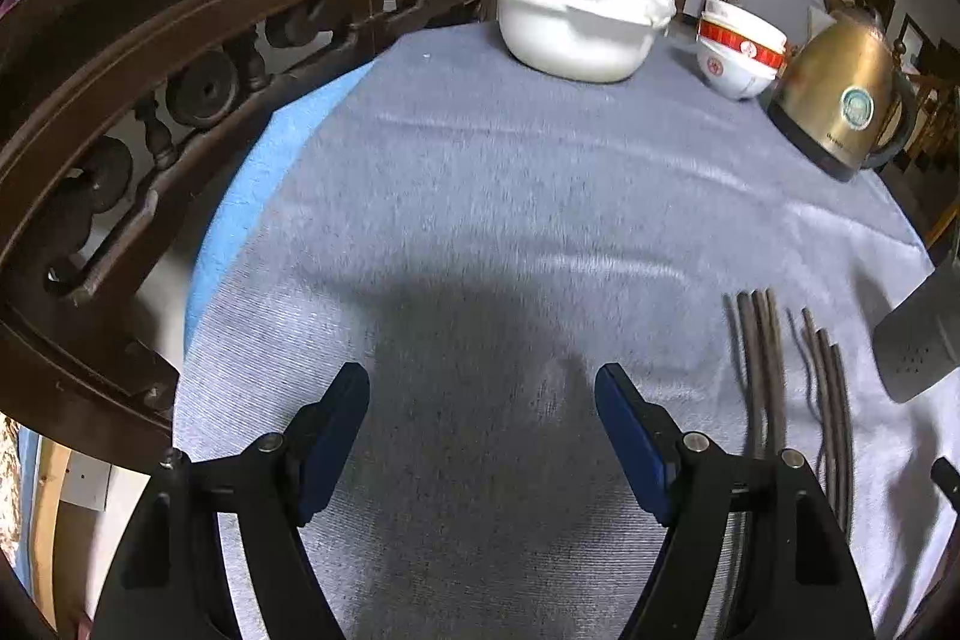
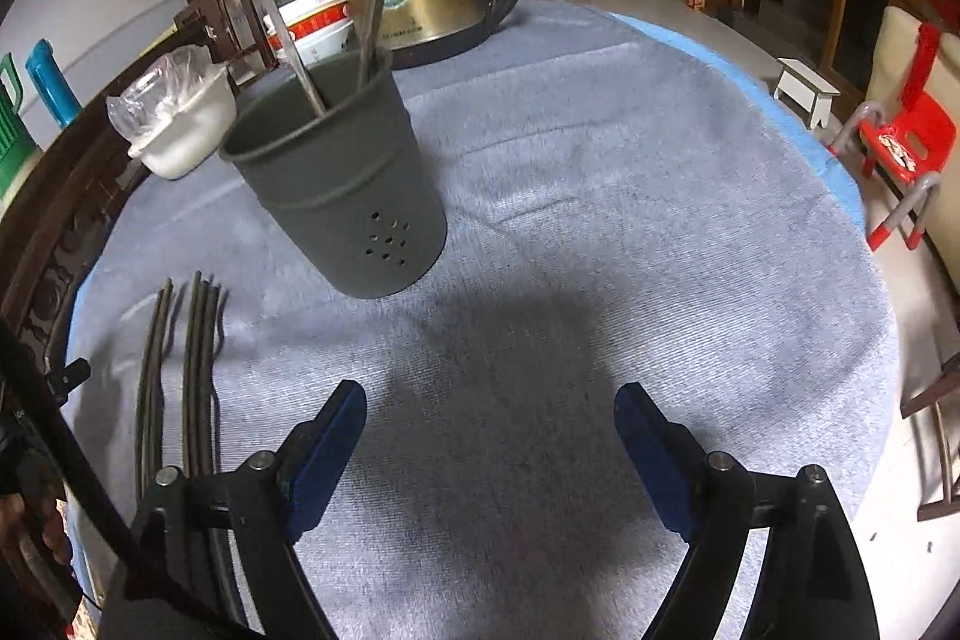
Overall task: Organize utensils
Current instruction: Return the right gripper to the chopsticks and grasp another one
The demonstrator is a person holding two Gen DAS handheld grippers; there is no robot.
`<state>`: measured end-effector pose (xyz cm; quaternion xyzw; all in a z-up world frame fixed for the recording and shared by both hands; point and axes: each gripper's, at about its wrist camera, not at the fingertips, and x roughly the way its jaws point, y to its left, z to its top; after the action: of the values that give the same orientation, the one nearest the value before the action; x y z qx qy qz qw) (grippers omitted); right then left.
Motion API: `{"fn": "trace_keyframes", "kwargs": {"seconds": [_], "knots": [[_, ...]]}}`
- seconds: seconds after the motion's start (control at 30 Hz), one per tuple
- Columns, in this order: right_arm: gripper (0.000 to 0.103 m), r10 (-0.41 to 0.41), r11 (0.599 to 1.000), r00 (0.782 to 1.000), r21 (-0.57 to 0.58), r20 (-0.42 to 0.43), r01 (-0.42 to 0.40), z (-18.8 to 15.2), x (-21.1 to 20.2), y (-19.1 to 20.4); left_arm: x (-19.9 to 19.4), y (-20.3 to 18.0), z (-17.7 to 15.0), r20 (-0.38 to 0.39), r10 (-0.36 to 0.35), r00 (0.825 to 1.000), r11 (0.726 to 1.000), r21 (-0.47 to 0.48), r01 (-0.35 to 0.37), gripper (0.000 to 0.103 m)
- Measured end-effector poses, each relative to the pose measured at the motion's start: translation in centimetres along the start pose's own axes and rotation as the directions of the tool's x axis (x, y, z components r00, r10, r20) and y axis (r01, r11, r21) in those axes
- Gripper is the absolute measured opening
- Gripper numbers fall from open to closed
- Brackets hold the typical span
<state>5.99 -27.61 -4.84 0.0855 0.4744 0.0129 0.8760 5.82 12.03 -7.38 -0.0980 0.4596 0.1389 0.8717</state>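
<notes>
**Observer:** Grey-blue cloth (image 2: 600, 172) covers your round table, with a lighter blue layer (image 1: 252, 178) showing at the rim. Dark carved wooden railing (image 1: 180, 58) curves along the table's left edge. Behind, the room holds a doorway, framed pictures on the wall, a red chair (image 2: 906, 130) and a small white stool (image 2: 804, 88).

**Recorder:** And the back of the table?

**Observer:** 1 white bowl covered by a plastic bag (image 1: 576, 22), a stack of red-banded bowls (image 1: 741, 46), and a gold kettle (image 1: 840, 94) with a dark handle.

**Recorder:** Your tools?

**Observer:** Your left gripper (image 1: 483, 394) hangs above bare cloth, jaws spread wide, nothing between the blue pads (image 1: 336, 436). Your right gripper (image 2: 489, 412) is the same: wide apart, empty, over bare cloth, its shadow on the fabric ahead.

**Recorder:** Task items?

**Observer:** Dark chopsticks (image 2: 198, 370) lie flat on the cloth in 2 loose bundles, side by side, pointing away from you. They sit just right of your left gripper and left of your right one, partly hidden under the finger frames. Count unclear because of blur. The dark grey utensil holder (image 2: 342, 178), with small drain holes near its base, stands upright beyond the chopsticks, in front of the kettle. 2 long metal handles (image 2: 282, 22) lean inside it; their ends are not visible.
</notes>
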Motion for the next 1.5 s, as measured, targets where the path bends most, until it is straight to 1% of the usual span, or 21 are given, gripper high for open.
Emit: {"fn": "trace_keyframes", "kwargs": {"seconds": [0.1,0.2,0.37,0.43,0.53,0.6,0.67,0.73,0.83,0.93,0.97,1.03,1.07,1.1,1.13,1.33,1.37,1.4,1.43,1.47,1.5], "knots": [[0.087,-0.023,1.0,1.0,-0.016,0.004,0.023,0.0,0.6,0.4,0.5,-0.9,-0.6,-0.01,0.007,1.0,1.0,0.029,-0.007,0.078],[0.087,-0.034,0.999,0.999,-0.018,-0.015,0.033,-0.3,1.3,0.3,1.5,-1.1,-1.0,-0.035,0.013,0.999,0.999,0.044,-0.012,0.078],[0.087,-0.054,0.998,0.998,-0.036,-0.027,0.053,-0.7,1.9,0.4,1.8,-1.1,-1.4,-0.009,0.028,1.0,0.999,0.03,-0.027,0.088],[0.087,-0.052,0.998,0.998,-0.037,-0.043,0.051,-0.7,2.0,0.6,2.0,-0.9,-1.6,0.008,0.034,0.999,0.999,0.024,-0.034,0.097],[0.087,0.021,1.0,0.997,-0.019,-0.072,-0.022,-0.7,1.4,1.3,2.1,-0.7,-1.8,0.013,0.036,0.999,0.999,0.013,-0.036,0.101],[0.087,0.057,0.997,0.994,-0.039,-0.089,-0.061,-0.6,1.0,2.4,2.2,-0.8,-1.7,0.01,0.037,0.999,0.999,0.015,-0.037,0.102],[0.087,0.118,0.99,0.986,-0.067,-0.121,-0.127,-0.4,0.7,4.1,2.2,-0.8,-1.7,0.008,0.038,0.999,0.999,0.017,-0.038,0.103],[0.087,0.18,0.974,0.969,-0.105,-0.168,-0.199,-0.1,0.6,6.4,2.3,-0.8,-1.7,0.009,0.037,0.999,0.999,0.016,-0.037,0.103],[0.086,0.221,0.955,0.951,-0.149,-0.216,-0.256,0.3,1.0,9.4,2.3,-0.8,-1.7,0.009,0.035,0.999,0.999,0.016,-0.035,0.103],[0.086,0.228,0.945,0.938,-0.172,-0.26,-0.278,0.6,1.9,12.1,2.4,-0.7,-1.7,0.009,0.035,0.999,0.999,0.016,-0.035,0.103],[0.082,0.222,0.944,0.938,-0.18,-0.267,-0.275,0.4,2.0,12.8,2.4,-0.7,-1.7,0.009,0.034,0.999,0.999,0.016,-0.034,0.103],[0.061,0.201,0.947,0.936,-0.187,-0.29,-0.261,0.5,2.8,13.9,2.4,-0.7,-1.7,0.009,0.034,0.999,0.999,0.016,-0.034,0.103],[0.044,0.2,0.948,0.929,-0.177,-0.311,-0.263,0.5,3.3,14.1,2.4,-0.7,-1.7,0.009,0.034,0.999,0.999,0.016,-0.034,0.103],[0.037,0.197,0.951,0.923,-0.166,-0.331,-0.262,0.5,3.8,14.2,2.4,-0.7,-1.7,0.009,0.034,0.999,0.999,0.016,-0.034,0.103],[0.037,0.191,0.953,0.92,-0.159,-0.343,-0.257,0.4,4.1,14.3,2.4,-0.7,-1.7,0.009,0.034,0.999,0.999,0.016,-0.035,0.103],[0.037,0.142,0.956,0.925,-0.194,-0.353,-0.221,0.7,5.0,15.6,2.4,-0.7,-1.7,0.009,0.034,0.999,0.999,0.017,-0.034,0.103],[0.033,0.127,0.956,0.927,-0.204,-0.352,-0.209,0.9,5.2,16.0,2.4,-0.7,-1.7,0.009,0.034,0.999,0.999,0.017,-0.034,0.103],[0.026,0.12,0.957,0.928,-0.207,-0.354,-0.202,1.0,5.5,16.3,2.4,-0.7,-1.7,0.009,0.034,0.999,0.999,0.017,-0.034,0.103],[0.023,0.116,0.958,0.926,-0.206,-0.359,-0.2,1.2,5.6,16.5,2.4,-0.7,-1.7,0.009,0.034,0.999,0.999,0.017,-0.035,0.103],[0.015,0.119,0.957,0.922,-0.203,-0.369,-0.205,1.2,5.7,16.5,2.4,-0.7,-1.7,0.009,0.035,0.999,0.999,0.017,-0.035,0.103],[0.014,0.12,0.957,0.919,-0.201,-0.376,-0.207,1.3,5.8,16.5,2.4,-0.7,-1.7,0.009,0.035,0.999,0.999,0.017,-0.035,0.103]]}}
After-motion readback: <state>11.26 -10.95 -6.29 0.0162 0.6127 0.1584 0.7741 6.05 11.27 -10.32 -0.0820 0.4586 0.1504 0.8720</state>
